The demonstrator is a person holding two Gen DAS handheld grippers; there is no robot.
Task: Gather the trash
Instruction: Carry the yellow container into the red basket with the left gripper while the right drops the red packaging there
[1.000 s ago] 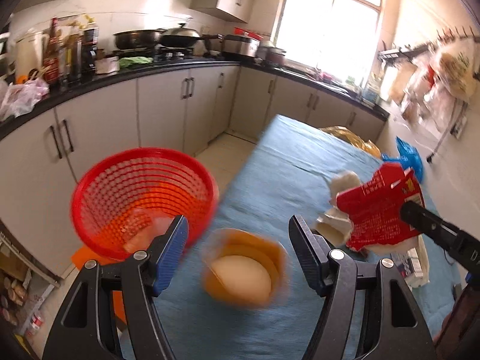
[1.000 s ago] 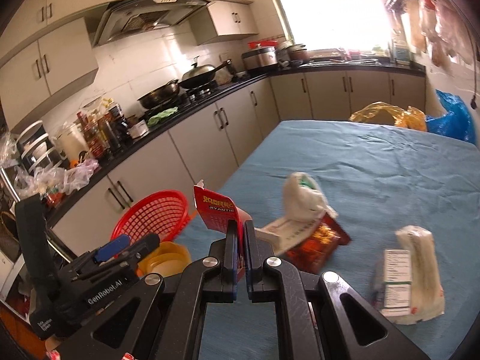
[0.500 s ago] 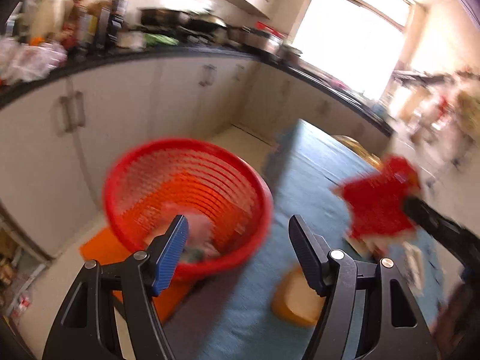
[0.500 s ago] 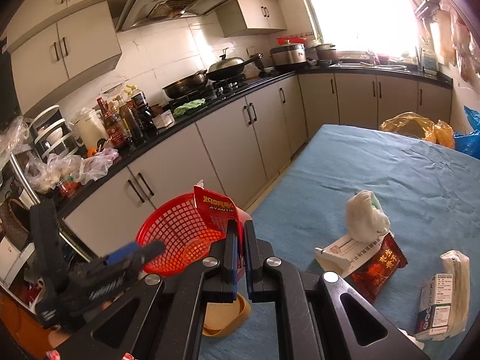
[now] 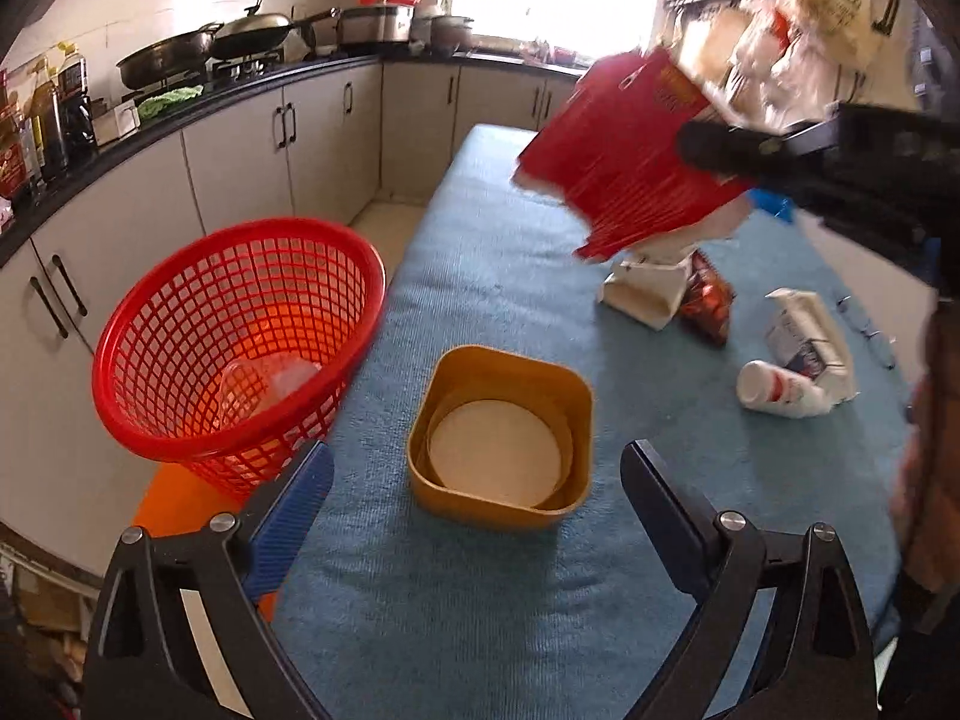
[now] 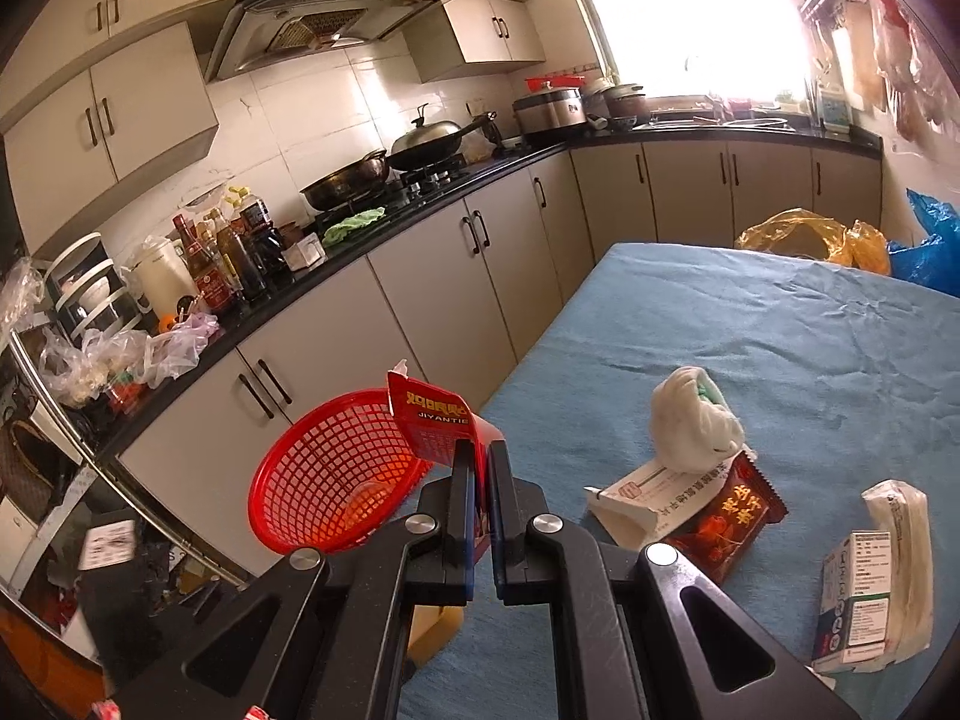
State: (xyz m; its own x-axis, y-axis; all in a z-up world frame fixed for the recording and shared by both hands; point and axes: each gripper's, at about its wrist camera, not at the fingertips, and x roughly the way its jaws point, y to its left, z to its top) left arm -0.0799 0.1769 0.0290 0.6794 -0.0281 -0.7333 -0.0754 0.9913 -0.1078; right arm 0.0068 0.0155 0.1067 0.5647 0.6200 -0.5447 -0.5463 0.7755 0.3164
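**Red packet held over the table, basket at the edge**

Left of the left gripper (image 5: 474, 492), whose empty jaws are opening, the red mesh basket (image 5: 240, 348) leans against the table edge (image 5: 384, 324). A yellow tub (image 5: 501, 438) sits just ahead between the fingers on open blue cloth. The right gripper (image 6: 477, 516) is clamped on a red packet (image 6: 435, 423) reading "JIYANTIE".

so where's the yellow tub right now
In the left wrist view the yellow tub sits on the blue table near its left edge, beside the red basket.
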